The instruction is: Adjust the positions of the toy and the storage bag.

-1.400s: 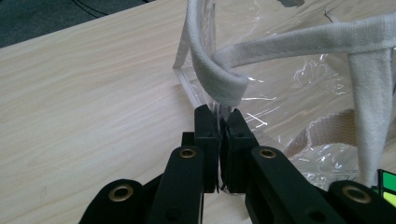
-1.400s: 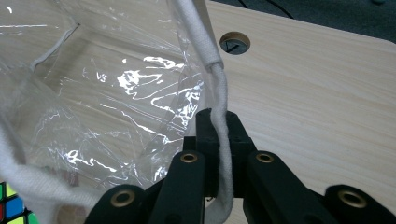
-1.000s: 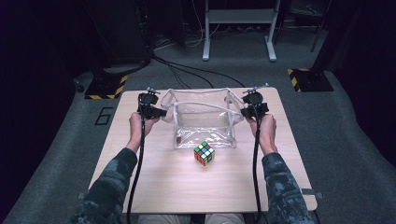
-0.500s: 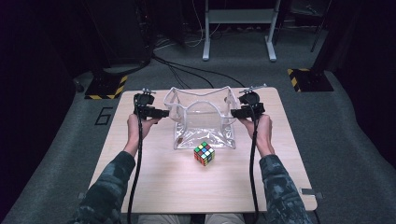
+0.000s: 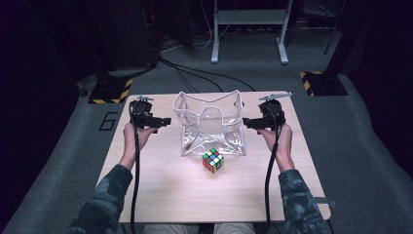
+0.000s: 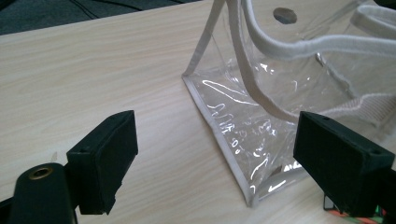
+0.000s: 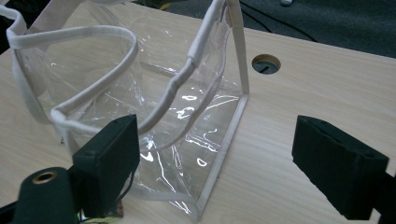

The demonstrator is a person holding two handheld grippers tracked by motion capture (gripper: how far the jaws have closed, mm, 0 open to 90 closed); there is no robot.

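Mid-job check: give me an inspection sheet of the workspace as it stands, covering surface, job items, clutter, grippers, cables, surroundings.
Surface: wooden table, with a round hole in the top.
Job's things: clear bag standing open; puzzle cube on the table in front of it, outside.
Clutter: nothing seen.
Grippers: left gripper and right gripper flank the bag; jaws have just been opening, nothing clamped.
Cables: one black cable trails from each gripper toward the person.
Surroundings: grey carpet, hazard-striped bases, floor cables.

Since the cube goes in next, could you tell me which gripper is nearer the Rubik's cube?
Right, narrowly. The right gripper is up-right of the Rubik's cube; the left gripper is up-left, slightly farther.
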